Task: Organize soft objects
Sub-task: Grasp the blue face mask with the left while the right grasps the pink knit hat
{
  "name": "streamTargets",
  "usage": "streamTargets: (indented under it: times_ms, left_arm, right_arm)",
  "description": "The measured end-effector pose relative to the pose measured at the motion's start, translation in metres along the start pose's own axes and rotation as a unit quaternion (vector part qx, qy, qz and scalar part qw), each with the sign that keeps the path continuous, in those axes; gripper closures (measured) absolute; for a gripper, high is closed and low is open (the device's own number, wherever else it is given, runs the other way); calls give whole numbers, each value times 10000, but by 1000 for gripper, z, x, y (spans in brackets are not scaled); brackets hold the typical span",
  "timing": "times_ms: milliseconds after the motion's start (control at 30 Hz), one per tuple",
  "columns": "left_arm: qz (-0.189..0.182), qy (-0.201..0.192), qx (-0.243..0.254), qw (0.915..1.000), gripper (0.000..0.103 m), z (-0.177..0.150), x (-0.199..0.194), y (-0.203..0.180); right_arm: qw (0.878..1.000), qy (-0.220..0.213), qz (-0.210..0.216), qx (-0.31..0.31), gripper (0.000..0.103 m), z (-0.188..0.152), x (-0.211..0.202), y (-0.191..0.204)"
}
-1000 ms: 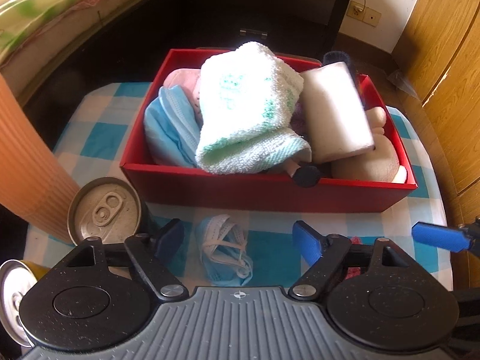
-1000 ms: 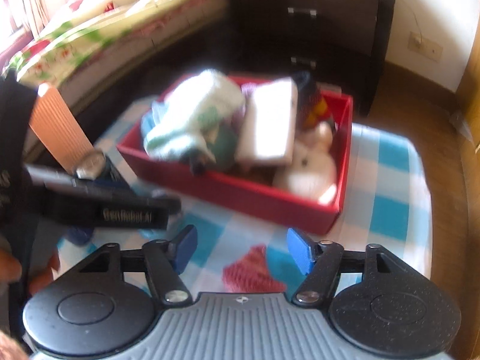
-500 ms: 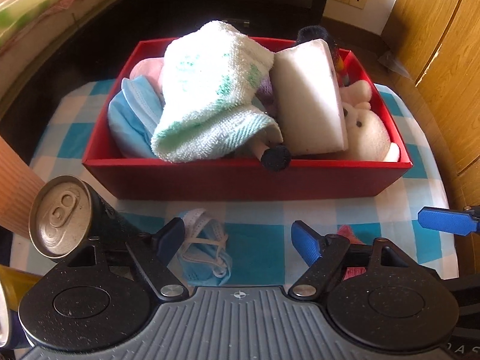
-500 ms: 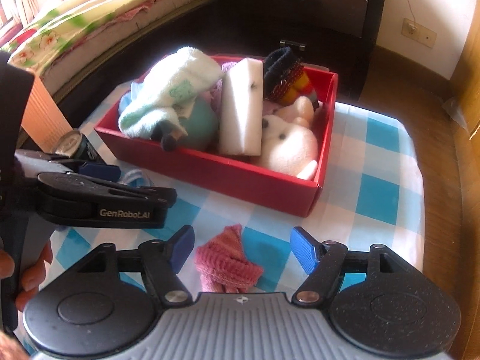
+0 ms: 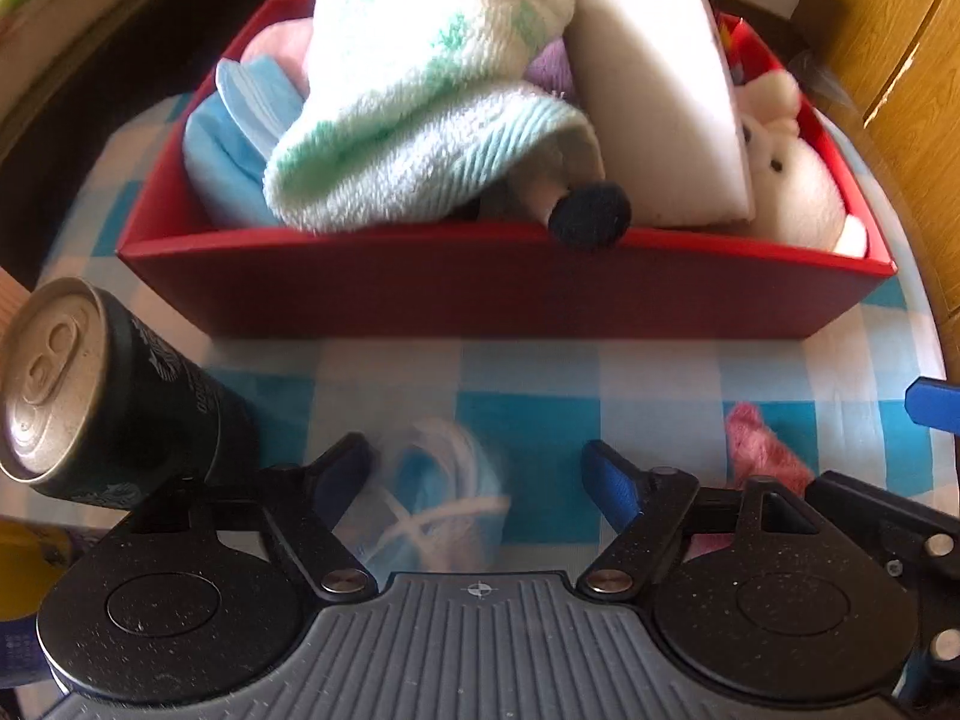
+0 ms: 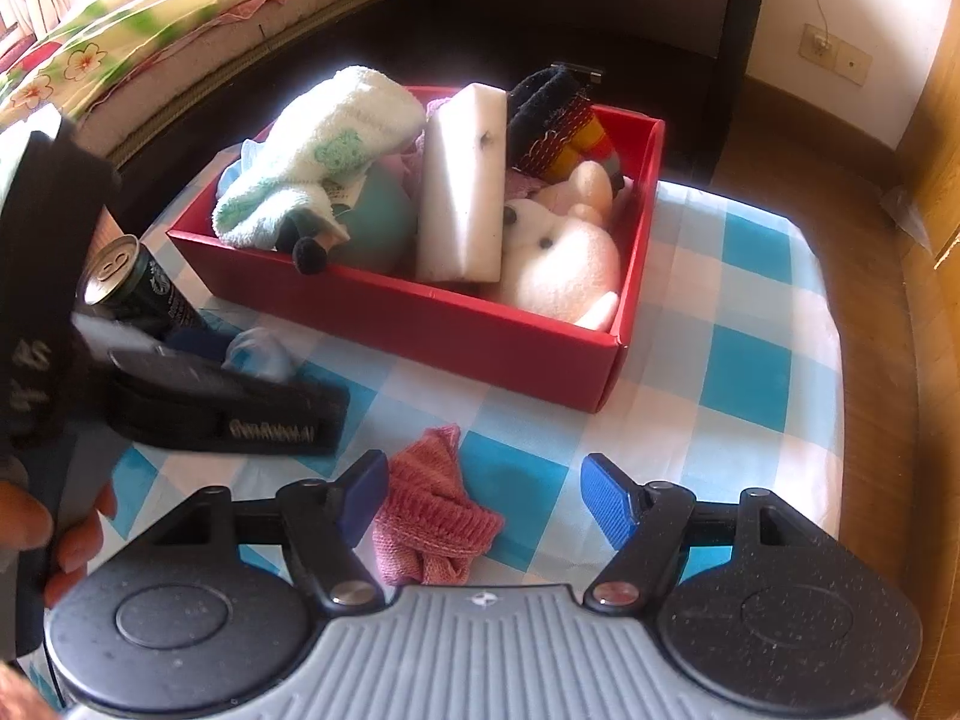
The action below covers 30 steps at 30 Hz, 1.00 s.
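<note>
Blue face mask (image 5: 435,498) lies crumpled on the checked tablecloth (image 5: 654,384), between the spread, empty fingers of the left gripper (image 5: 477,477), nearer its left finger. Pink knit cloth (image 6: 435,516) lies likewise between the parted, empty fingers of the right gripper (image 6: 483,501). Beyond both stands the red box (image 6: 456,330) filled with soft items, a dark can (image 5: 102,396) at its left.

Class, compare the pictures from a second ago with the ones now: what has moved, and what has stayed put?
Both grippers have dropped closer to the table: the left gripper now straddles the blue mask, the right gripper the pink knit. Both remain open, nothing grasped. The red box and can are unmoved.
</note>
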<state>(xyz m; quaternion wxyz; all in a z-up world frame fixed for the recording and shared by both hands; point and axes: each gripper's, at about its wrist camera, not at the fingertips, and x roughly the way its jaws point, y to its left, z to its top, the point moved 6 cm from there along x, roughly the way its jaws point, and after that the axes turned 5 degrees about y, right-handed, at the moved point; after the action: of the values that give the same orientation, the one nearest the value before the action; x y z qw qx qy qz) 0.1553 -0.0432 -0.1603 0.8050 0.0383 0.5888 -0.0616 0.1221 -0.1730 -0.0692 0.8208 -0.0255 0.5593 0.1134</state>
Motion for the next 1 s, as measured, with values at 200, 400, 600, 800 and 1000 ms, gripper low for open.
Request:
streamTargets:
  times_ms: [200,400,600,800,1000]
  left_arm:
    - [85,11,59,9999,45,-2,-6,-5]
    - [-45,151,102,9998,54,-23,-16,-6]
    - [-17,104,106,9999,72,-47,-25,-1]
    - [-142,25,77,9999,74,-52,-31,6]
    - [-212,37,-84,9997,66,-47,-32,16]
  right_arm:
    - [10000,39,-3,20,54,-1,4,-1]
    - [9999,100,-11,-27,54,-3,8,3]
    - [9998,198,96,-23,54,-8,17,13]
    - [9998,198,88,6,54,-7,24,19]
    - [9990,441,1,-90,53,-10,40,25]
